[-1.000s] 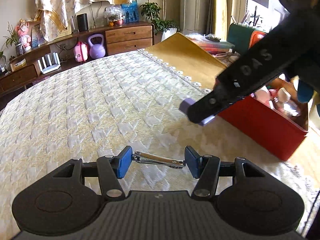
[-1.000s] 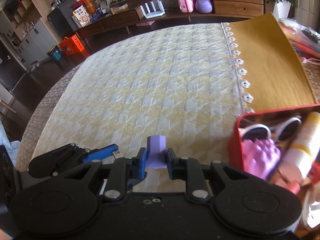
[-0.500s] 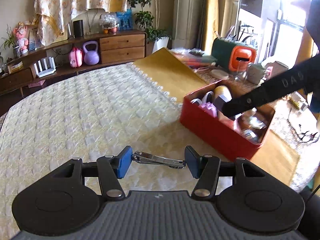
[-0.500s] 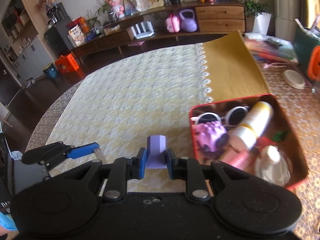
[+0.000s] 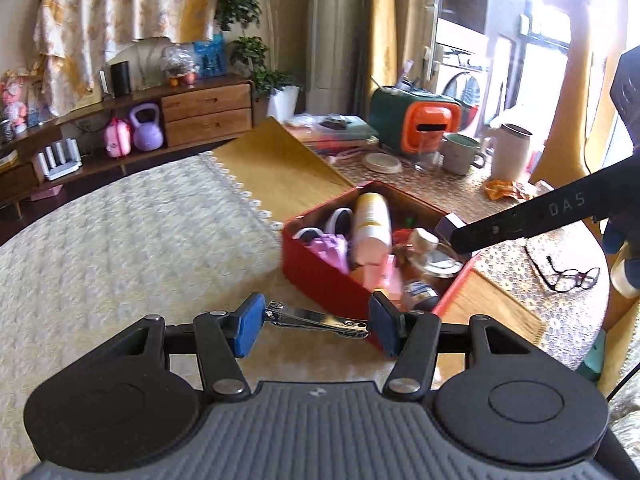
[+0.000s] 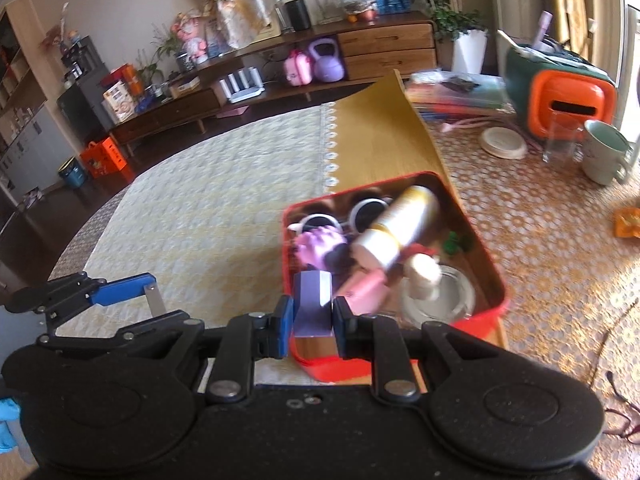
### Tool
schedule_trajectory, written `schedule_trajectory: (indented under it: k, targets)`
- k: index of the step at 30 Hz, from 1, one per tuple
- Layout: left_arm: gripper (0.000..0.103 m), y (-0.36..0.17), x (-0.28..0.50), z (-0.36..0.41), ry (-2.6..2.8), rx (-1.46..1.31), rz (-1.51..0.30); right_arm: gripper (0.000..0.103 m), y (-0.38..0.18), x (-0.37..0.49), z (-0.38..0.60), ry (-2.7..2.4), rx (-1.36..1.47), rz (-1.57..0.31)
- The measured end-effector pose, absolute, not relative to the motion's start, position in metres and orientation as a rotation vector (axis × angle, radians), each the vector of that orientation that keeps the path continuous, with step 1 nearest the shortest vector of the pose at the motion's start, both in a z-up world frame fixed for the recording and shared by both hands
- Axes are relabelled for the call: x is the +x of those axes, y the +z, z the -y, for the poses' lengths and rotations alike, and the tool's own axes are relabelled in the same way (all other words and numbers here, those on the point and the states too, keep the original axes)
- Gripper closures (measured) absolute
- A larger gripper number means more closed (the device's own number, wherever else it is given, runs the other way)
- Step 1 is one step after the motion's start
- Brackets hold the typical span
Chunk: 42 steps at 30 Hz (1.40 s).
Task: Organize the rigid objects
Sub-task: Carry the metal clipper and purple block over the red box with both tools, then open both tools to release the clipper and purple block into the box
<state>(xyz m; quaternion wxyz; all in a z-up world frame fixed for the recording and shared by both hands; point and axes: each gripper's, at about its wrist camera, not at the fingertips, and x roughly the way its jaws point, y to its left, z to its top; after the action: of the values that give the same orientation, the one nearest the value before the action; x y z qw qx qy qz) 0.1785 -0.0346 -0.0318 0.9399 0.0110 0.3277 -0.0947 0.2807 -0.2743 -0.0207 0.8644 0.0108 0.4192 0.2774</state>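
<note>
My left gripper [image 5: 316, 322] is shut on a metal nail clipper [image 5: 316, 319], held lengthwise between the blue pads above the cloth, just left of the red box [image 5: 320, 270]. My right gripper [image 6: 312, 316] is shut on a small purple block [image 6: 312, 306] and holds it over the near corner of the red box [image 6: 486, 316]. The box holds a white bottle [image 6: 400, 224], sunglasses [image 6: 362, 216], a purple spiky ball [image 6: 320, 246] and other small items. In the left wrist view the right gripper [image 5: 450, 230] reaches over the box's right side.
The table carries a cream patterned cloth [image 5: 120, 248] and a yellow mat [image 5: 276, 164]. At the far right stand a green-orange case [image 5: 420, 124], a mug [image 5: 460, 154], a white jug [image 5: 512, 152] and spectacles [image 5: 568, 278]. A sideboard [image 6: 320, 64] runs along the wall.
Both grippers have moved right toward the red box. The right gripper with the purple block now hangs over the box. The nail clipper stays clamped in the left gripper.
</note>
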Motion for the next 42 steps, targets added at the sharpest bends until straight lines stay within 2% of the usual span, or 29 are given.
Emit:
schedule_trajectory:
  k: [21,30,42]
  targets:
    - [0.046,-0.058,0.264,0.125,-0.269,0.098,-0.778,0.083,-0.054,0.329,0.332,0.441,0.001,-0.862]
    - [0.046,-0.074,0.302,0.14,-0.252,0.085,-0.838,0.083,-0.072,0.345,0.325,0.451,-0.011,-0.899]
    - [0.046,-0.099,0.313,0.141,-0.237,0.102,-0.892,0.079,-0.081,0.348,0.315,0.481,-0.058,-0.924]
